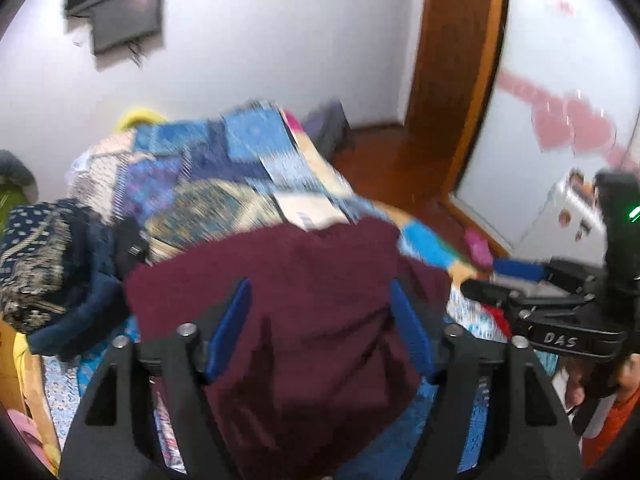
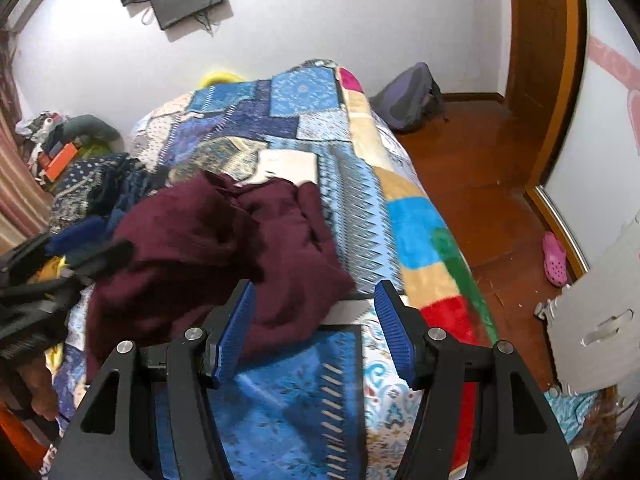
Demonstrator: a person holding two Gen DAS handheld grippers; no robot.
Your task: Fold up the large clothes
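Observation:
A large maroon garment (image 1: 304, 312) lies crumpled on the patchwork bed quilt (image 1: 224, 160); it also shows in the right wrist view (image 2: 216, 248), bunched left of centre on the quilt (image 2: 360, 184). My left gripper (image 1: 320, 292) is open, its blue pads apart, directly over the maroon cloth. My right gripper (image 2: 314, 292) is open, its left pad at the garment's near edge and its right pad over the quilt. The right gripper also shows at the right edge of the left wrist view (image 1: 508, 276).
A dark blue patterned garment (image 1: 48, 264) is piled on the bed's left side, seen also in the right wrist view (image 2: 96, 180). A grey backpack (image 2: 408, 96) sits on the wooden floor by the wall. A pink shoe (image 2: 554, 258) lies near the door frame.

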